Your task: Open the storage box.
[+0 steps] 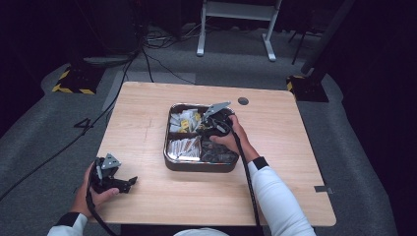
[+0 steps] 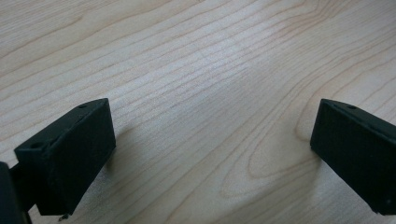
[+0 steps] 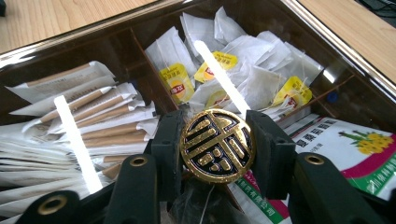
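Right gripper [image 3: 217, 147] pinches the gold knob [image 3: 217, 145] at the middle of the tray [image 1: 169, 164], above the tea bags [image 3: 243, 79]. If the grip slips, the clear lid could drop. Left gripper [image 2: 210, 154] rests wide open on the table [image 2: 196, 70].

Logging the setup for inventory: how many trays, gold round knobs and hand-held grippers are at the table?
Tray: 1
Gold round knob: 1
Grippers: 2 (left gripper, right gripper)
Total: 4
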{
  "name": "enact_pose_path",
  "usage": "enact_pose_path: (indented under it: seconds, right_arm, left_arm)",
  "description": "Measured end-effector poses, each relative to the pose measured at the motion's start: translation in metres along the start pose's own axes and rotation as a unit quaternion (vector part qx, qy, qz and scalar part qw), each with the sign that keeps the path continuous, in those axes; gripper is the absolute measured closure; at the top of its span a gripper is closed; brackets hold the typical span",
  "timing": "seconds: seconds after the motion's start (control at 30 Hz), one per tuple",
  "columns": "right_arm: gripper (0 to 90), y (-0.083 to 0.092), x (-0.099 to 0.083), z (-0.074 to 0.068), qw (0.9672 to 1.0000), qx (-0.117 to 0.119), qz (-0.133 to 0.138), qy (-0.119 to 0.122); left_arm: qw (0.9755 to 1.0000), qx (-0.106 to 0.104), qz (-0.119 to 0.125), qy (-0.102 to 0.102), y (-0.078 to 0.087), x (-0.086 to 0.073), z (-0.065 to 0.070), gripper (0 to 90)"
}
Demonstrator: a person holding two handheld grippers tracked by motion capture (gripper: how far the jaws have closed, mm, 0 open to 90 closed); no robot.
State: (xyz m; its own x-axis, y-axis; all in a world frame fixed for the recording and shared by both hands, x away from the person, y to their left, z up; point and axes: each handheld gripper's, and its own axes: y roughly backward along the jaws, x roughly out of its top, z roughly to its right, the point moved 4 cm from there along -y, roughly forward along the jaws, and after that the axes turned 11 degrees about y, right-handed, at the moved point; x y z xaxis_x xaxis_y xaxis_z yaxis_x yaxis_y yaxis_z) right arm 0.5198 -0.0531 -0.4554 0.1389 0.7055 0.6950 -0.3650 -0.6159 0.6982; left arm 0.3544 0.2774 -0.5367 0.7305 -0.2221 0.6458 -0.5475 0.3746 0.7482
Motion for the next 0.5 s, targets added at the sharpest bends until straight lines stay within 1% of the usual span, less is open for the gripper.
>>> enact_pose_path:
  seconds: [0.1, 0.3, 0.5]
  right_arm:
    - [59.5, 0.007, 0.004, 0.002, 1.0, -0.005, 0.003, 0.001]
    - [59.5, 0.013, 0.009, 0.002, 0.9999, -0.01, 0.004, 0.006]
    - [59.6, 0.021, 0.014, 0.006, 0.9998, -0.013, 0.011, 0.002]
  left_arm:
    - [1.0, 0.0, 0.0, 0.0, 0.0, 0.0, 0.0, 0.2]
    - [1.0, 0.0, 0.0, 0.0, 0.0, 0.0, 0.0, 0.2]
    - [1.0, 0.0, 0.0, 0.0, 0.0, 0.0, 0.0, 0.3]
